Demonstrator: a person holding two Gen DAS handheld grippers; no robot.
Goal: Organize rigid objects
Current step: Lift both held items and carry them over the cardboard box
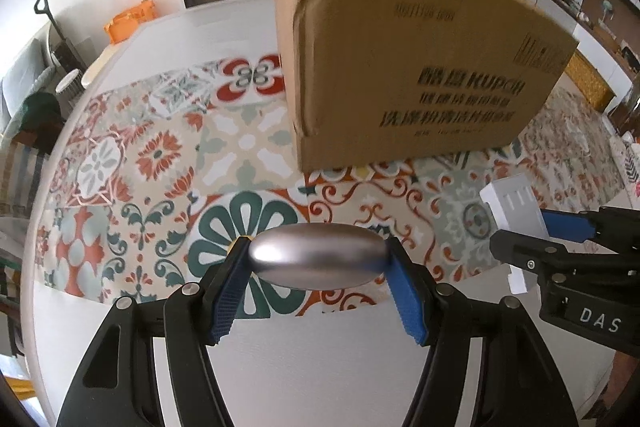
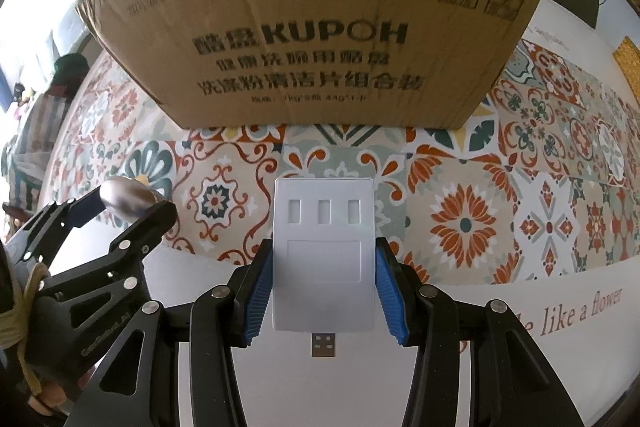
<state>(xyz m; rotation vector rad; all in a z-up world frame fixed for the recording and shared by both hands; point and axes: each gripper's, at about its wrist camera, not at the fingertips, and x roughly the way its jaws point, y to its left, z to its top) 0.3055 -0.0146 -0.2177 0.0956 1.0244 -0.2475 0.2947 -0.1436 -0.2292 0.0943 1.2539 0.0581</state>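
Cardboard box (image 2: 320,27) sits just ahead on the patterned cloth (image 2: 460,195); we have 2 loads up, left gripper (image 1: 318,259) pinching the smooth metal oval (image 1: 318,257) end-to-end, likely to squirt out, right gripper (image 2: 324,291) clamped on the white USB hub (image 2: 324,255).

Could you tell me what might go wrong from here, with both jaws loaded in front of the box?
1. The metal oval is smooth and rounded, held only at its ends by the left gripper; it could slip out.
2. The cardboard box has tall walls; either load could knock the rim going in.
3. The white USB hub in the right gripper sits close to the left gripper; they could bump.
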